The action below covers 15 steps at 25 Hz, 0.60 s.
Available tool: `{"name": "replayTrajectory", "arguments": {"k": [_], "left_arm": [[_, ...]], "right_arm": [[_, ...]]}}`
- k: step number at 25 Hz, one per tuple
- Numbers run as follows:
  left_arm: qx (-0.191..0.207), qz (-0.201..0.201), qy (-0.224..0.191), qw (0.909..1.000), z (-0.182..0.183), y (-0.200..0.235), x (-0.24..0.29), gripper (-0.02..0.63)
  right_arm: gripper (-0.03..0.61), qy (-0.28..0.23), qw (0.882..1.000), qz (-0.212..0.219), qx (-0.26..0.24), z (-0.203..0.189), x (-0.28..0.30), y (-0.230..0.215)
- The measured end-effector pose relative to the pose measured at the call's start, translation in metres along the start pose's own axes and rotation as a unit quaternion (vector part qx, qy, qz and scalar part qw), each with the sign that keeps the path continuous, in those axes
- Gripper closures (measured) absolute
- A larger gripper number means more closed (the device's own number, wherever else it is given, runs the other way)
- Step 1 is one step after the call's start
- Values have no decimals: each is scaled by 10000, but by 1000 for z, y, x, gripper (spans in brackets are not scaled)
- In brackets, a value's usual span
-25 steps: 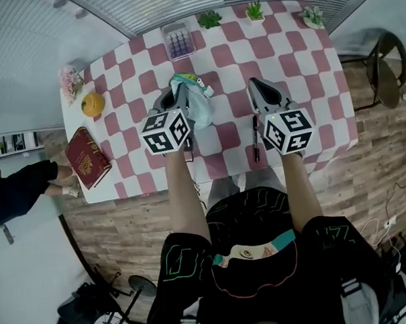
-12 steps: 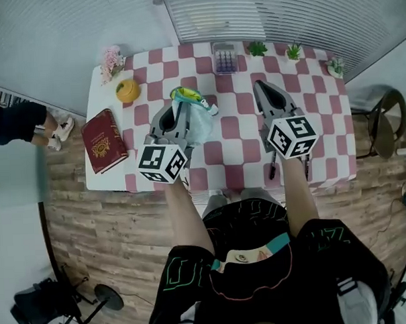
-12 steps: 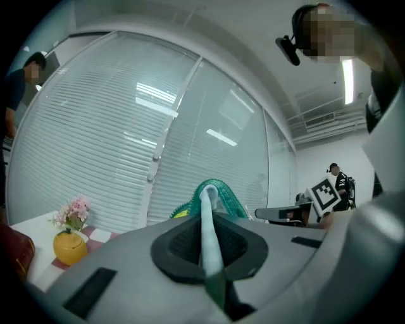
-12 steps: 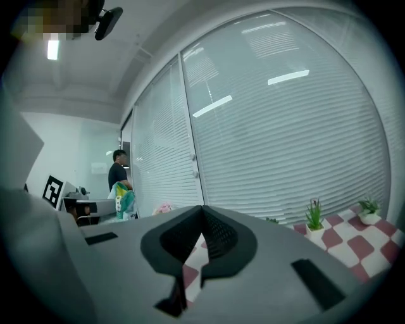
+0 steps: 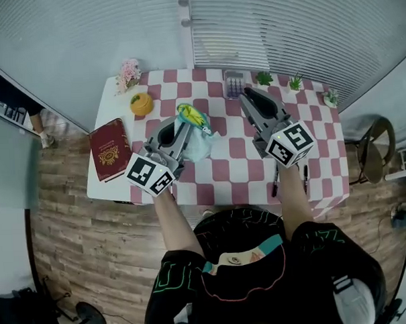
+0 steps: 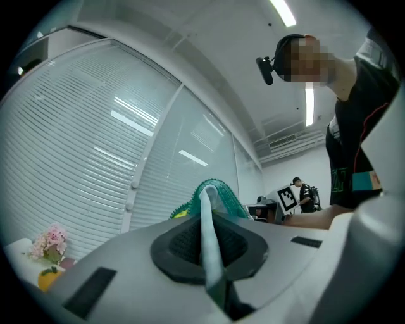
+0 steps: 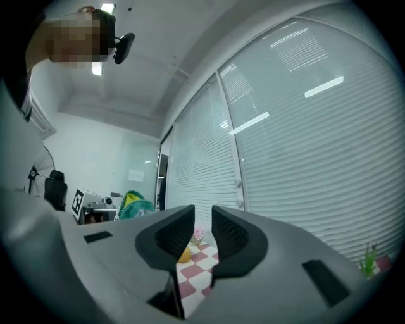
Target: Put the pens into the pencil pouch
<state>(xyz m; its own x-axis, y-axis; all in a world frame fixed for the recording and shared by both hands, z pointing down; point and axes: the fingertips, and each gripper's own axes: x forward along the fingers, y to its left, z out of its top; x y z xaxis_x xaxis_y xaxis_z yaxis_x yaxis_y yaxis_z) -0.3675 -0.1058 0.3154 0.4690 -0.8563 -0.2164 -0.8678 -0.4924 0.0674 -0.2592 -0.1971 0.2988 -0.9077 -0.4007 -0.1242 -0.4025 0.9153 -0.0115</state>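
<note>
Up they go: since a second ago both hands have lifted well off the tabletop, and the pencil pouch has gone up with them. It hangs over the middle of the checked cloth, its fabric pinched tight in the left claw. The pens, two of them, lie on the tabletop's near edge beneath the right forearm, long axes running from the person toward the blinds. Right claw has just been opening: slightly spread, nothing between its pads, aimed about level at the blinds. So the pens sit below and behind it. Right hand is nearer; I'd say it must drop back and tip down.
</note>
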Motion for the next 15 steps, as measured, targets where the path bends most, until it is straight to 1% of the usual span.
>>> {"name": "replayTrajectory", "arguments": {"k": [3, 6, 9, 11, 13, 15], "left_arm": [[-61, -432, -92, 9990, 7, -4, -8, 607], [-170, -831, -106, 9963, 6, -9, -14, 607], [-363, -1303, -145, 9907, 4, -16, -19, 607], [-497, -1587, -149, 9860, 2, -22, -22, 607], [-633, -1847, -158, 9806, 1, -27, -26, 607], [-771, -2076, -194, 9750, 0, -32, -30, 607]], "right_arm": [[451, 38, 9987, 503, -30, 5, 8, 23], [377, 188, 9918, 1267, -31, 4, 13, 52], [330, 402, 9769, 2099, -78, 1, 15, 86], [327, 522, 9647, 2582, -63, -3, 14, 107], [327, 586, 9531, 2970, 58, -4, 12, 123], [327, 623, 9431, 3258, 221, -6, 11, 134]]}}
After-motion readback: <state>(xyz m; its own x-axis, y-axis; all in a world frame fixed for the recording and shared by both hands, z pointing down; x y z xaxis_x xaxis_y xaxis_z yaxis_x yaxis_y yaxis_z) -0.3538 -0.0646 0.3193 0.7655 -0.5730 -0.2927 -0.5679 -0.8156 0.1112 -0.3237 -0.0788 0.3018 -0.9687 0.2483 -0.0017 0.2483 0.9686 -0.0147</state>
